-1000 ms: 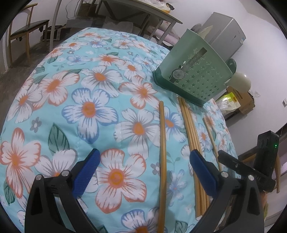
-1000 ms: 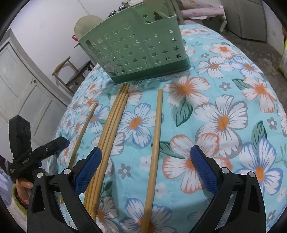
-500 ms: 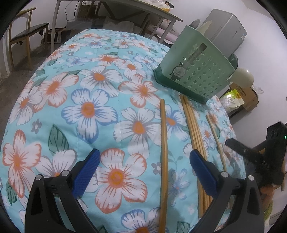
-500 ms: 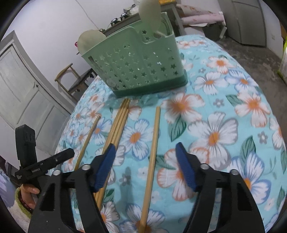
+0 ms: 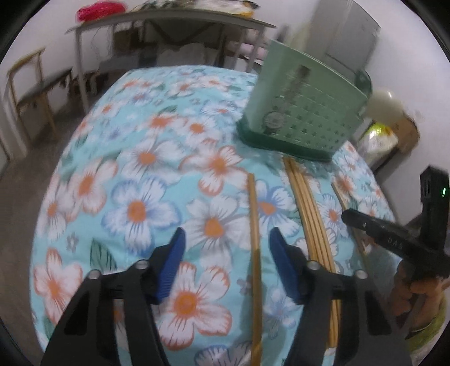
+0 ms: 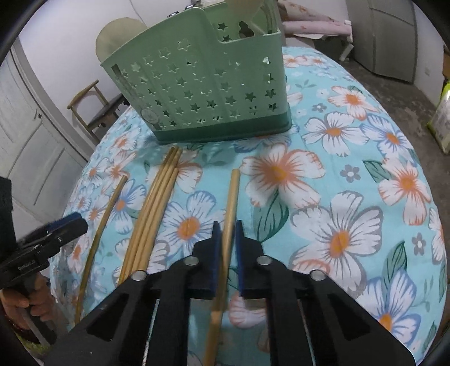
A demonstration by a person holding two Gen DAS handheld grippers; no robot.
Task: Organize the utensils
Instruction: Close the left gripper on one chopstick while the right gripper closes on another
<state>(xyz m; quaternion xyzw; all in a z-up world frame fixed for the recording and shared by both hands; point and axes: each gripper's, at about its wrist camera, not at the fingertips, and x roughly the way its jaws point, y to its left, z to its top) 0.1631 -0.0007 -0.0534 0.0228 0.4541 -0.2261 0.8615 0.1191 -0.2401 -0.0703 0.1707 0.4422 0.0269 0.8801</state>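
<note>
A green star-cut utensil basket [image 6: 202, 93] stands upright at the far side of the floral cloth; it also shows in the left wrist view [image 5: 303, 118]. A single bamboo chopstick [image 6: 232, 197] lies in front of it, and my right gripper [image 6: 227, 233] is shut on its middle. A bundle of several chopsticks [image 6: 157, 202] and one thin stick [image 6: 104, 219] lie to its left. My left gripper [image 5: 226, 247] is open above the cloth, beside the single chopstick [image 5: 254, 225] and the bundle [image 5: 309, 208].
The table has a blue floral cloth [image 6: 351, 183] that falls away at the edges. A wooden chair [image 6: 92, 107] and white doors stand beyond the left edge. The other hand-held gripper [image 5: 399, 242] shows at the right of the left wrist view. A metal table [image 5: 168, 25] stands behind.
My right gripper has closed from wide open onto the single chopstick. My left gripper has narrowed partly and tilted up, so more of the room shows.
</note>
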